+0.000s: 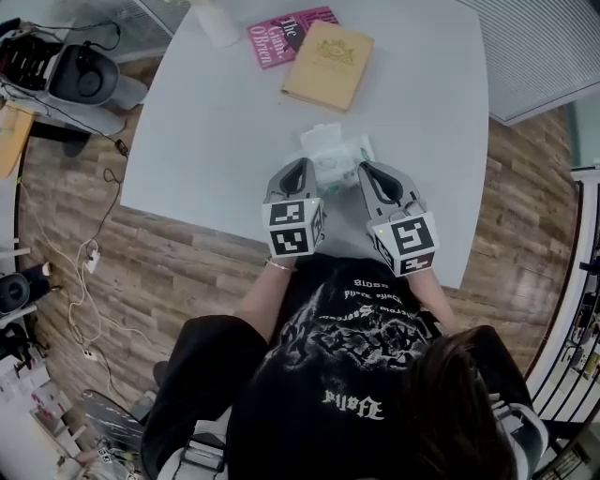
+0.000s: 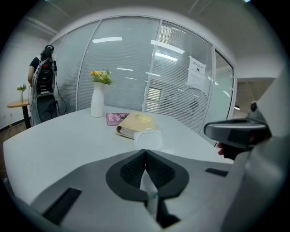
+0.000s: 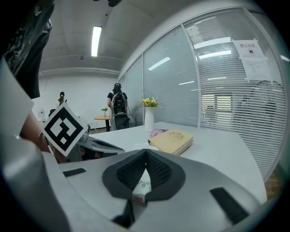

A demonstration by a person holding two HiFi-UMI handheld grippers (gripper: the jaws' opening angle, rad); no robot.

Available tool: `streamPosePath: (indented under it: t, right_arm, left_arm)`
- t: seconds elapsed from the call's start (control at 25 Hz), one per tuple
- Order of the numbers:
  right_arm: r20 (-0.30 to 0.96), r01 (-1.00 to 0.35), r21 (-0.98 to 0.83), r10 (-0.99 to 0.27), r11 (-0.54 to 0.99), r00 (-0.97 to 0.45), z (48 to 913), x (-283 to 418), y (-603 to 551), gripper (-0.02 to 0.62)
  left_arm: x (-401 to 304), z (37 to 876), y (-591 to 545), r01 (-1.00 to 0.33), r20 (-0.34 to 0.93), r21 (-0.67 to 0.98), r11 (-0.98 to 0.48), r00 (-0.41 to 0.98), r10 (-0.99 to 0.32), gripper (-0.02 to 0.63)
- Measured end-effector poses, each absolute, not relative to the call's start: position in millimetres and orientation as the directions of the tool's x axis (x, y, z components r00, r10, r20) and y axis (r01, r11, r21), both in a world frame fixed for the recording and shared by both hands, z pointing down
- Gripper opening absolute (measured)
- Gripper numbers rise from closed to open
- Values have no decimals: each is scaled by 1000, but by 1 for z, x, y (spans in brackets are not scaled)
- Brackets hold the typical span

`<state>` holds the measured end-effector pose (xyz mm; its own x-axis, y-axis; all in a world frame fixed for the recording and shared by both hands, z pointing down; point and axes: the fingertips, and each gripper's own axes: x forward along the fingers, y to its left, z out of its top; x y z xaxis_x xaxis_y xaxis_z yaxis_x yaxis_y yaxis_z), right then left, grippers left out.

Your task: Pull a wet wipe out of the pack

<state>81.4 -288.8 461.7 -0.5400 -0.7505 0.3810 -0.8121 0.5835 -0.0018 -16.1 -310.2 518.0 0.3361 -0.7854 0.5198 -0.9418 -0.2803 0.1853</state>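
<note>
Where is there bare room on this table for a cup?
Bare: the left half of the table, from the vase to the near edge, and the strip right of the tan book. Crowded: near middle, left hand-held gripper and right hand-held gripper on the wet wipe pack.

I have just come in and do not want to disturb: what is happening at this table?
A person holds a claw in each hand over a white table. The right claw is shut on the wet wipe pack, whose lid stands open. The left claw is shut on a thin white sheet at the pack; I cannot tell whether it is a wipe or the wrapper. A tan book and a pink book lie further back.
</note>
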Motion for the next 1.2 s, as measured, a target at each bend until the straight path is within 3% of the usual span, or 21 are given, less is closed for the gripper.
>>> streamPosePath:
  t: [0.24, 0.44, 0.68, 1.04, 1.2]
  right_arm:
    - [463, -744, -21, -653, 668, -600, 477, 62, -298, 4]
    - [597, -579, -19, -455, 815, -661, 496, 22, -296, 44]
    - [754, -424, -57, -239, 904, -612, 526, -3, -295, 95]
    - [843, -371, -126, -98, 920, -528, 564, -4, -295, 89]
    - [866, -385, -132, -83, 913, -493, 575, -1, -298, 12]
  left_arm:
    - [-26, 535, -301, -942, 555, 208, -263, 335, -761, 6]
    - [-27, 541, -299, -938, 565, 225, -265, 347, -748, 6]
    - [-29, 548, -298, -931, 571, 253, -264, 364, -735, 6]
    - [-29, 554, -298, -921, 579, 264, -285, 388, -717, 6]
    - [-30, 554, -297, -917, 581, 268, -297, 399, -709, 6]
